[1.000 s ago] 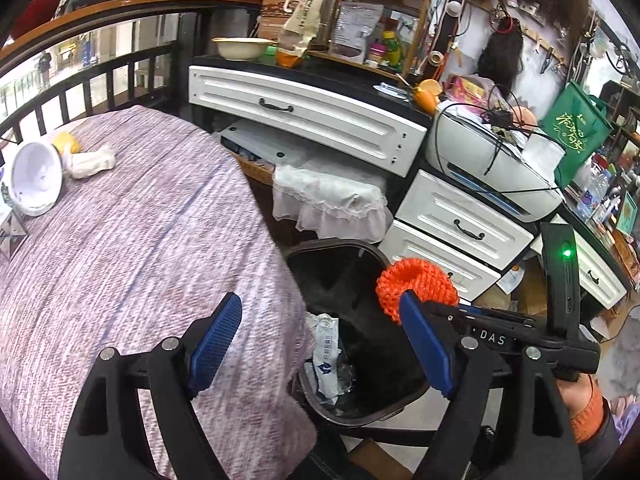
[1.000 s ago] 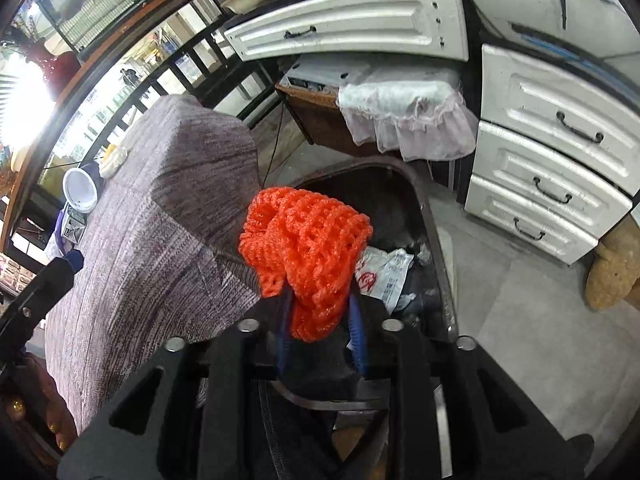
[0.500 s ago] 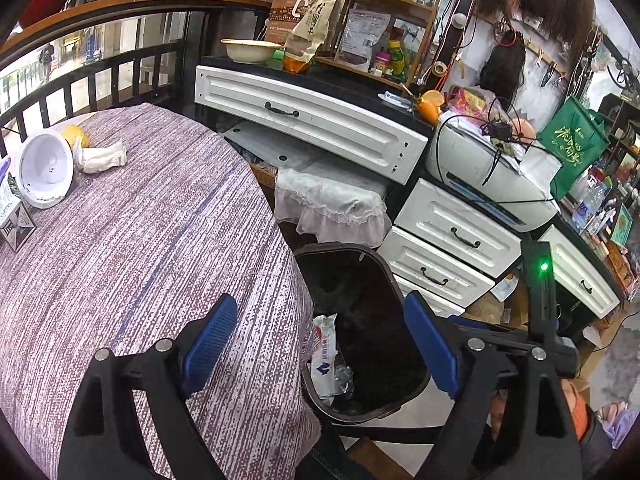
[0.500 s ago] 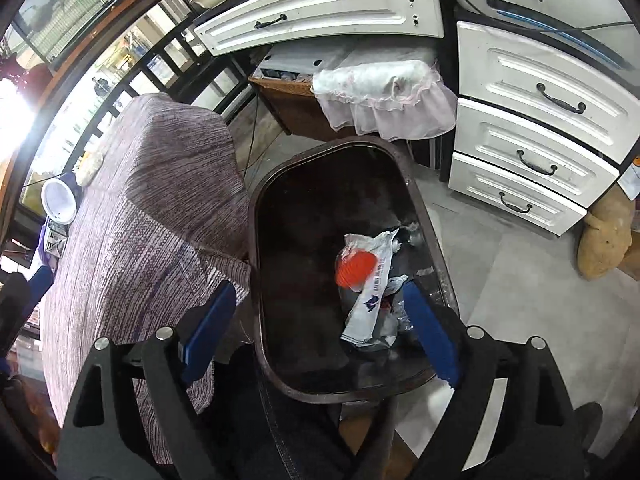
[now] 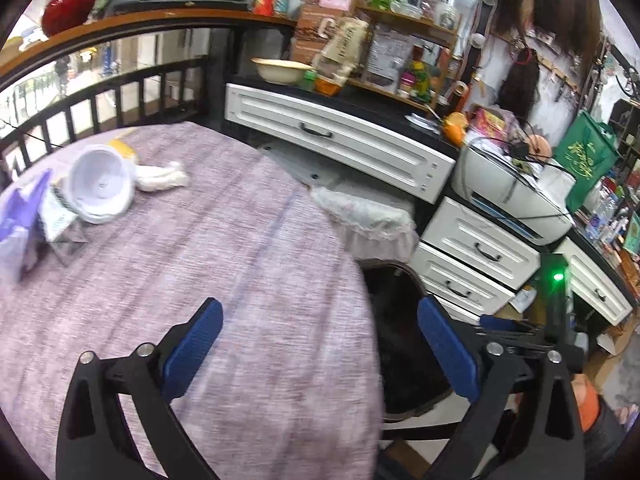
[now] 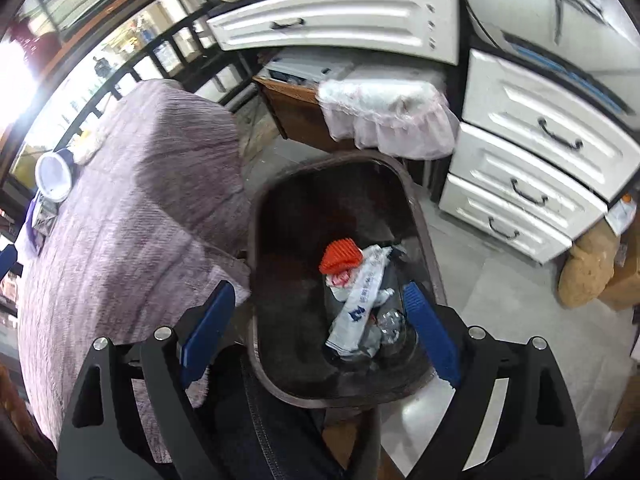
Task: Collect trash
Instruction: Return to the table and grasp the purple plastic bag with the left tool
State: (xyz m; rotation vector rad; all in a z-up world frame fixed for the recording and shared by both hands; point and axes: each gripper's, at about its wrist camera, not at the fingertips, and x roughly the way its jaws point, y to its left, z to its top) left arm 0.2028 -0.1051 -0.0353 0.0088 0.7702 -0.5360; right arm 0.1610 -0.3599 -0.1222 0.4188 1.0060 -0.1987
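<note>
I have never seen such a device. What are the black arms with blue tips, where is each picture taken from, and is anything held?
There is no robot here. A person holds a two-finger gripper in each hand, and a fisheye camera on each looks forward along its fingers.

One picture is from the left gripper, over a table with a purple cloth. On it lie a white cup on its side, a crumpled tissue and some packaging.

The other is from the right gripper, over a dark trash bin on the floor. Inside lie an orange net and a white wrapper.

Both are open and hold nothing.
</note>
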